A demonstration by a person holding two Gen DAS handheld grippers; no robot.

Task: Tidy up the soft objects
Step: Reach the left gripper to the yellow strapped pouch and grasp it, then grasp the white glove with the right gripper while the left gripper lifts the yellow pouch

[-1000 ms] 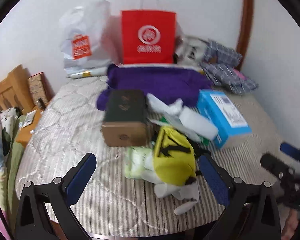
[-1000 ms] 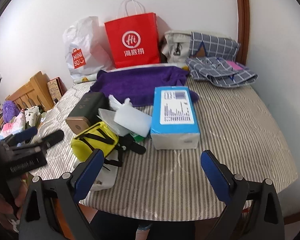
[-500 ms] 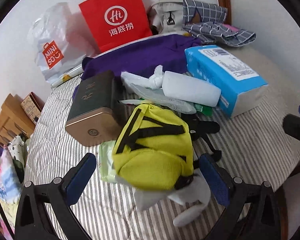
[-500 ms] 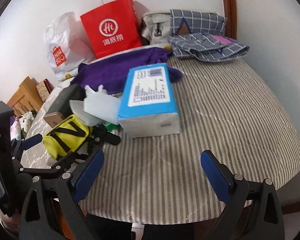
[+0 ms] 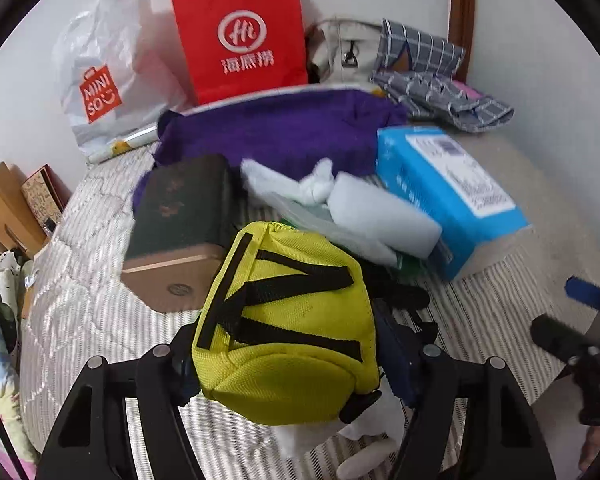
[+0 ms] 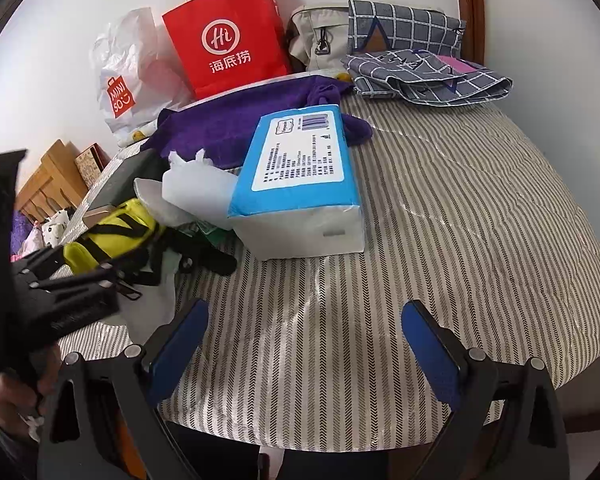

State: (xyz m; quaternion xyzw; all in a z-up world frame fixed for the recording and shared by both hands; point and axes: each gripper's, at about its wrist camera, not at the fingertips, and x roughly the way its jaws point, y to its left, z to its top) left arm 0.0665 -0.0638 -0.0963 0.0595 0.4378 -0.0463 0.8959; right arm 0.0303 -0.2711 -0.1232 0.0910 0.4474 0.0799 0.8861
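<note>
Left tongs closing on the yellow pouch

Left wrist view: the left tongs (image 5: 288, 364), wide a second ago, are closing around the yellow pouch (image 5: 284, 336), which lies on the striped bed (image 5: 84, 312) beside the dark box (image 5: 180, 236); pads look to meet its sides, so pickup seems begun.
Right wrist view: the right tongs (image 6: 304, 344) hang wide and empty near the blue tissue pack (image 6: 300, 176).

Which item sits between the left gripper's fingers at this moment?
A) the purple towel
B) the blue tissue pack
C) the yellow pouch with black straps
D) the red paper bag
C: the yellow pouch fills the gap between the closing left gripper fingers.
</note>
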